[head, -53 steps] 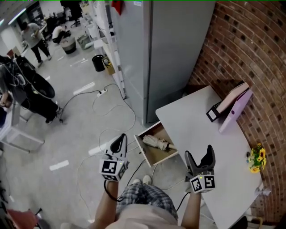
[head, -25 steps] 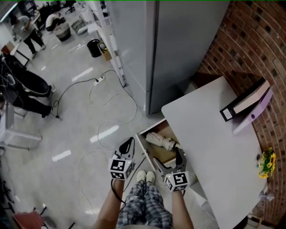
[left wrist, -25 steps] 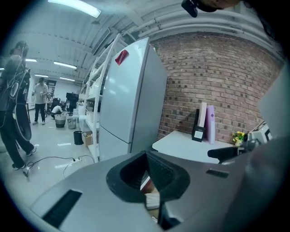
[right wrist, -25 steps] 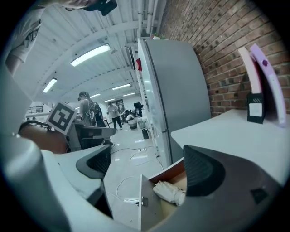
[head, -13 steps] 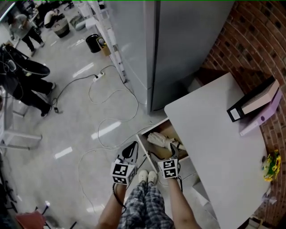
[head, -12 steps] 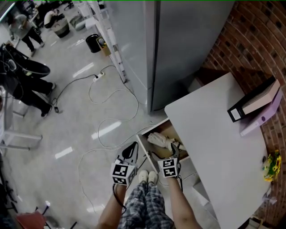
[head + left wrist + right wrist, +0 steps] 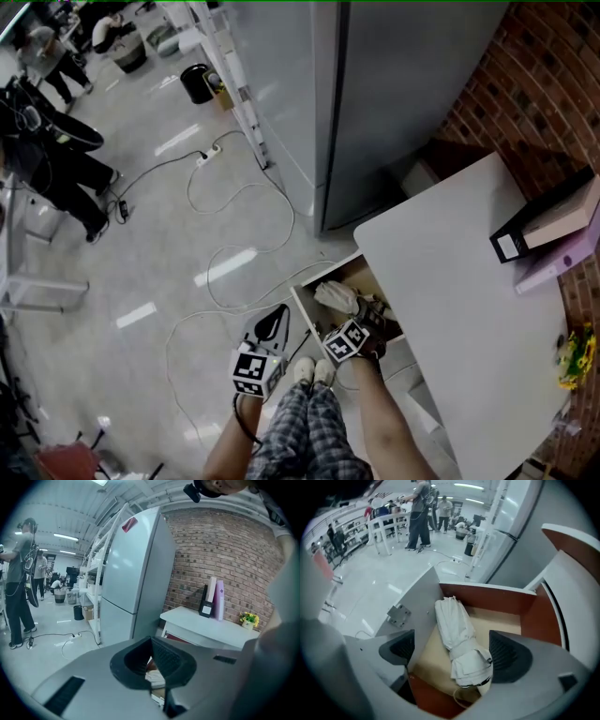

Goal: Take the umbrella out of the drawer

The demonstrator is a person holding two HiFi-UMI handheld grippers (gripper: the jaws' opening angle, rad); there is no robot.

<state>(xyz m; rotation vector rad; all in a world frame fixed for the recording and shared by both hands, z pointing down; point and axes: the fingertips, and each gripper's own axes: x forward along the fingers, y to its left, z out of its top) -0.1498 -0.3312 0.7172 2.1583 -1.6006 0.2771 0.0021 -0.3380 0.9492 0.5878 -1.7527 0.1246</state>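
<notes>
The right gripper (image 7: pixel 453 651) hangs over the open drawer (image 7: pixel 487 598) with its jaws spread wide, and the folded white umbrella (image 7: pixel 457 632) lies on the drawer floor between them. The left gripper (image 7: pixel 151 660) is pressed closed on nothing, held above the floor beside the drawer. Beyond them are the white desk (image 7: pixel 450 300) and a grey fridge (image 7: pixel 375 103).

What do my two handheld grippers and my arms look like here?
The grey left gripper and grey right gripper have dark ribbed pads. Each carries a white cube with black square markers. A thin black cable runs by the left forearm. No sleeves show; the checked trousers are grey.
</notes>
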